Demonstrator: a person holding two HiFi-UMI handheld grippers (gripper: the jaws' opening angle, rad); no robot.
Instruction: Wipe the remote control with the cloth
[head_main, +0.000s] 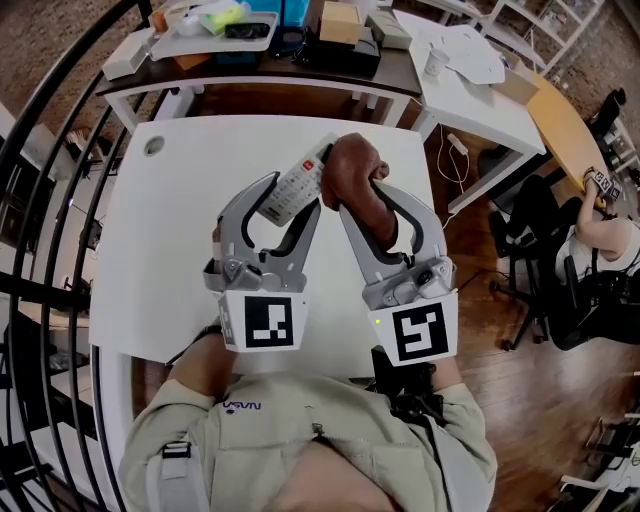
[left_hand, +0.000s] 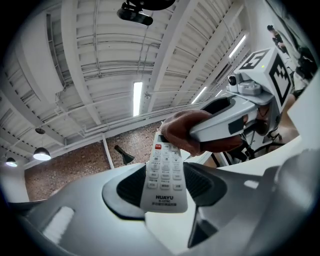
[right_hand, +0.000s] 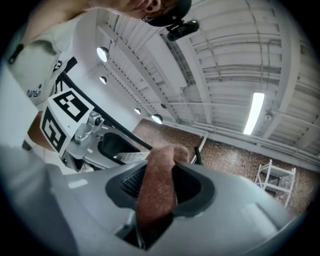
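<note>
Left gripper (head_main: 292, 196) holding remote (head_main: 297, 183), cloth (head_main: 356, 176) covering tip, cluttered desk (head_main: 260, 82) beyond

The remote control (head_main: 293, 187) sits left of the cloth (head_main: 358, 185), touching, above the table (head_main: 170, 230).

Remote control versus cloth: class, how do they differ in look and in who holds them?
The remote control is white, flat and buttoned; the cloth is reddish-brown, soft and bunched. The left gripper clamps the remote control; the right gripper clamps the cloth. Both are held above the table, apparently touching.
</note>
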